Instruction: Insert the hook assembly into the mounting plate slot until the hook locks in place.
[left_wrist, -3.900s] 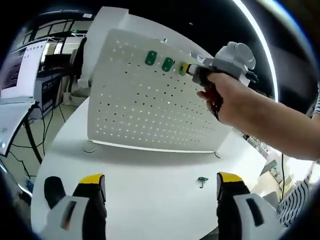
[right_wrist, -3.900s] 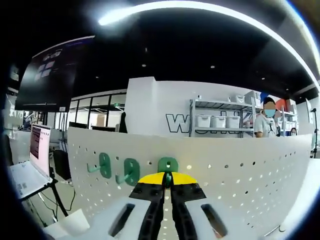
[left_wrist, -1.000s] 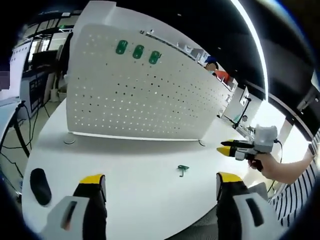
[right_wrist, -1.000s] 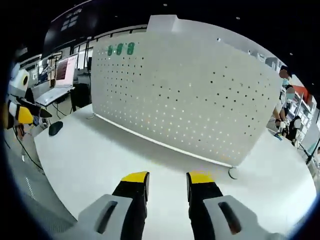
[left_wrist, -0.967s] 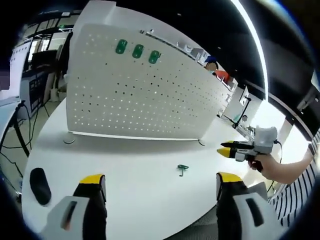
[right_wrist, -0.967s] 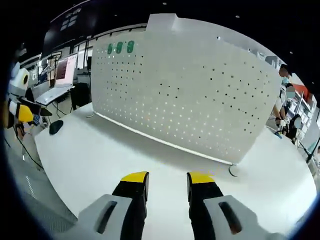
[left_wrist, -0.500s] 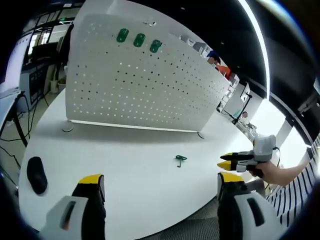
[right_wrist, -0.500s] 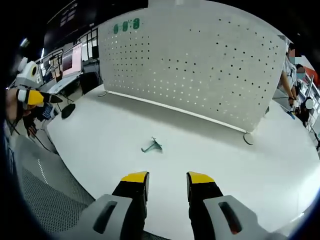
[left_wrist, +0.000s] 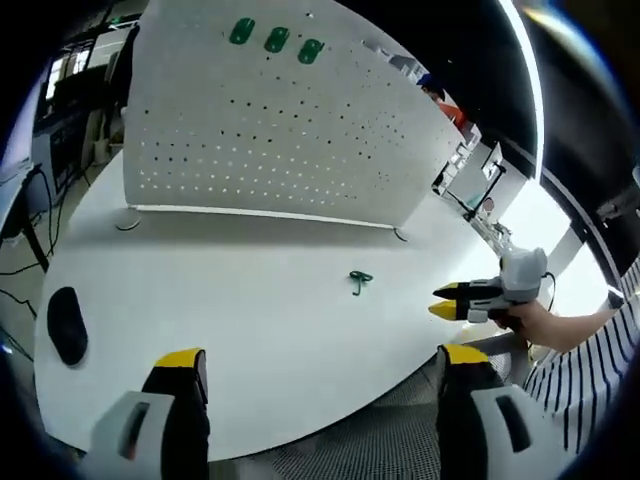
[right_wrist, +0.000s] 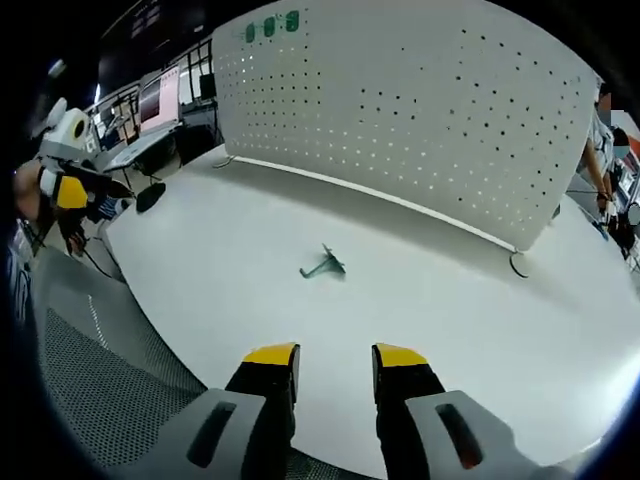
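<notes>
A white pegboard mounting plate (left_wrist: 270, 130) stands upright on the round white table (left_wrist: 230, 330); three green hooks (left_wrist: 275, 38) sit near its top left edge, seen also as green hooks (right_wrist: 270, 27) in the right gripper view on the plate (right_wrist: 420, 110). One loose green hook (left_wrist: 360, 281) lies flat on the table, the same hook (right_wrist: 325, 267) ahead of my right gripper (right_wrist: 335, 360). That gripper is open and empty, and shows as the right gripper (left_wrist: 450, 301) at the table's right edge. My left gripper (left_wrist: 320, 365) is open wide and empty; it shows as the left gripper (right_wrist: 70, 190).
A black mouse (left_wrist: 65, 325) lies at the table's left side. A laptop (right_wrist: 150, 105) and desks stand beyond the table. A small ring foot (right_wrist: 520, 265) of the plate rests on the table. A grey grille floor (right_wrist: 110, 390) lies below the table edge.
Both cameras have pulled back and tilted down, so the table fills more of each view. The right gripper has left the plate, where a third green hook now sits.
</notes>
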